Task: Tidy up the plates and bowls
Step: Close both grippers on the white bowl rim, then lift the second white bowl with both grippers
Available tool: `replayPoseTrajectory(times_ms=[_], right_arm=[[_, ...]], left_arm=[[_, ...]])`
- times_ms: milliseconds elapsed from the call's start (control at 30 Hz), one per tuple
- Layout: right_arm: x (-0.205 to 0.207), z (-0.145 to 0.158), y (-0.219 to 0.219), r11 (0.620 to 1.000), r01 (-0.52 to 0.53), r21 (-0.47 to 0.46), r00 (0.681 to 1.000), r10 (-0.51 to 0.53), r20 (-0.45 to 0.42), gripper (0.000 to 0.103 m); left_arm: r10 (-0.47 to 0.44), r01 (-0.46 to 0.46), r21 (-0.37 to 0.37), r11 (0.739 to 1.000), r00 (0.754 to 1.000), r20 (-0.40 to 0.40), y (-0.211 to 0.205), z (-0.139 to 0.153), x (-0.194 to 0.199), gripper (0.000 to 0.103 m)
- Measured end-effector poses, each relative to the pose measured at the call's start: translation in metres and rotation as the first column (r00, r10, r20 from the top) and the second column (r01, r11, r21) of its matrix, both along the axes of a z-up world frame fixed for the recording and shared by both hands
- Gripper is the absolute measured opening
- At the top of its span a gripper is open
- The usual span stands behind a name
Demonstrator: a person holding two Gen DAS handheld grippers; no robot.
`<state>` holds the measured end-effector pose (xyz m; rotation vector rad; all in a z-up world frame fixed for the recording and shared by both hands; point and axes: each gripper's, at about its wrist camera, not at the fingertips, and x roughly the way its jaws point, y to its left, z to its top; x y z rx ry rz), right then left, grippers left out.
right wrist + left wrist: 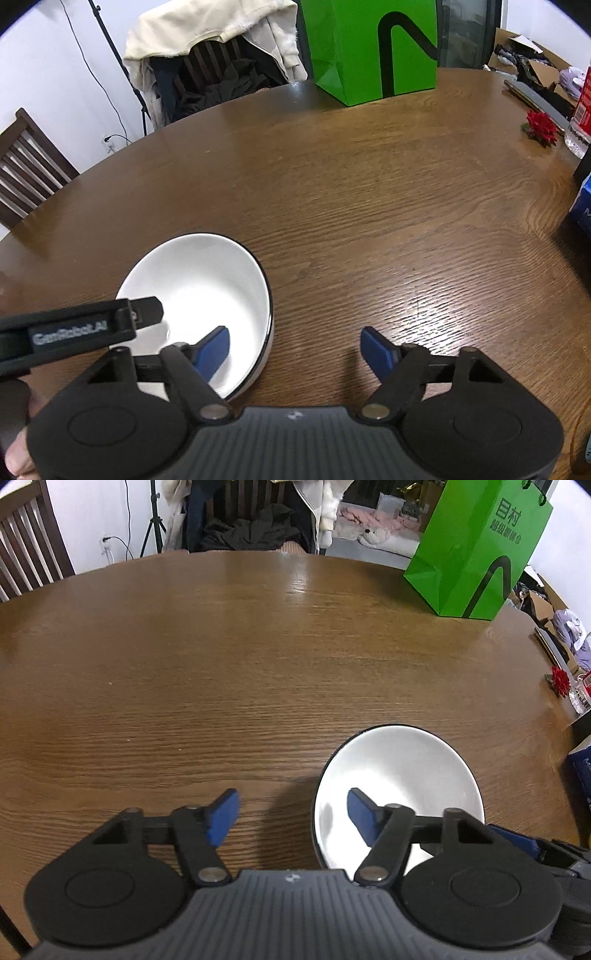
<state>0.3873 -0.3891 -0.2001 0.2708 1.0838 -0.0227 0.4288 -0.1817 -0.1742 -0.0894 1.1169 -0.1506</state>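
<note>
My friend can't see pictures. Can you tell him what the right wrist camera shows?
An open right gripper with blue fingertips hovers over a brown wooden table, one fingertip above a white bowl with a thin dark rim. The left gripper's black tip reaches over the bowl from the left. A green paper bag stands at the far edge.

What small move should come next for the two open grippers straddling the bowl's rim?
Probably close the right gripper on the white bowl's rim: its jaws stand open, one finger inside, one outside. The left gripper straddles the opposite rim, also open.
</note>
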Motion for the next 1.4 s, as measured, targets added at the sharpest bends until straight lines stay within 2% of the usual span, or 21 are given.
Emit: replayPoseTrajectory(times_ms=[167,200,267,400,567,900,1033,1400], right_arm=[[0.003,-0.007,0.001,1.000,-0.005,0.014,1.000,0.005,-0.020,0.052],[0.005,-0.008,-0.001,1.000,-0.007,0.020,1.000,0.007,-0.024,0.046],[0.007,-0.010,0.000,0.999,-0.015,0.042,1.000,0.016,-0.027,0.041],[0.009,-0.013,0.002,0.997,-0.023,0.071,0.999,0.025,-0.029,0.030],[0.012,-0.013,0.004,0.993,-0.034,0.114,0.999,0.038,-0.027,0.016],[0.014,-0.013,0.008,0.995,-0.034,0.096,0.999,0.037,-0.026,0.015],[0.012,-0.014,0.005,0.992,-0.034,0.118,0.999,0.037,-0.027,0.015],[-0.003,-0.006,0.009,0.992,-0.022,0.124,1.000,0.020,0.018,0.014]], left_arm=[[0.000,-0.001,-0.022,1.000,1.000,-0.020,-0.001,-0.005,0.005,0.044],[0.000,0.000,-0.027,1.000,1.000,-0.025,-0.002,-0.007,0.006,0.038],[-0.001,-0.001,-0.044,0.999,0.999,-0.032,-0.002,-0.008,0.007,0.033],[-0.016,0.012,-0.083,0.996,0.999,-0.039,-0.005,-0.009,0.009,0.016],[-0.027,0.025,-0.081,0.996,0.999,-0.032,-0.009,-0.009,0.010,0.016],[-0.035,0.033,-0.064,0.997,0.999,-0.026,-0.012,-0.008,0.010,0.016],[-0.044,0.044,-0.054,0.998,0.999,-0.011,-0.013,-0.006,0.006,0.015],[-0.075,0.077,-0.063,0.995,0.997,0.035,-0.003,0.009,-0.010,0.015]])
